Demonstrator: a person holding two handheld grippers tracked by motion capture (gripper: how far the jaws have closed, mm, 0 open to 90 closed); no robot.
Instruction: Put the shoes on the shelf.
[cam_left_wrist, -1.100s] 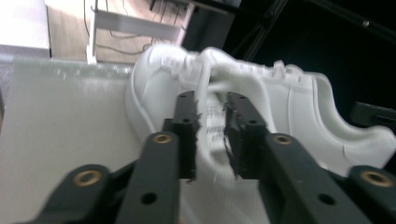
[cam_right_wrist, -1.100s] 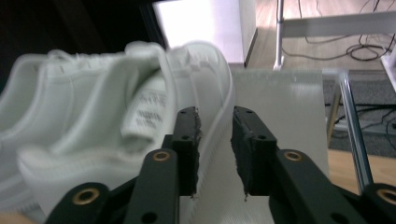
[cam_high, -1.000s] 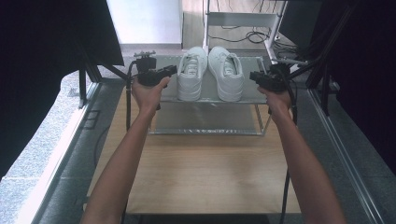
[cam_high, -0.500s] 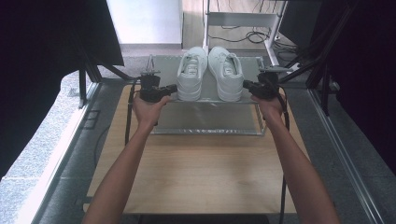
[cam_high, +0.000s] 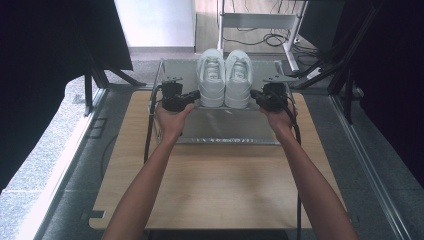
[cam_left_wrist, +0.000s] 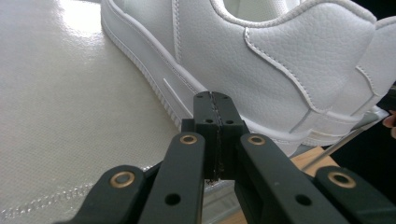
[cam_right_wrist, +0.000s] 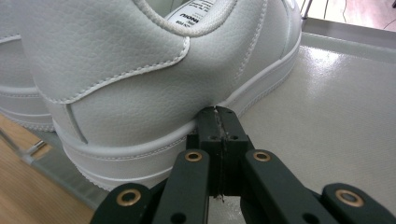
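Both grippers are closing in on the shoes compared with a second ago, when they were sitting further out toward the shelf's side edges; now each is right at a heel flank.

Wooden table (cam_high: 210, 185) is carrying a metal shelf rack (cam_high: 220, 125) at its far edge. White sneaker pair is sitting side by side on the rack's top shelf, toward its far edge, toes pointing away: left shoe (cam_high: 211, 77), right shoe (cam_high: 238, 77), touching or nearly so.

Left gripper (cam_high: 192, 95) is pointing inward at the left shoe's outer heel side (cam_left_wrist: 243, 70), jaws pressed together on nothing, tips just at the sole edge. Right gripper (cam_high: 256, 95) is mirroring it at the right shoe's heel (cam_right_wrist: 126, 88), jaws also together and empty, tips touching or nearly touching the sole.

Step, as a judgement: likely squeezing or nudging the pair from both sides. Next move is probably calling for even inward pressure, or opening the jaws to grab heels, without tipping the shoes.
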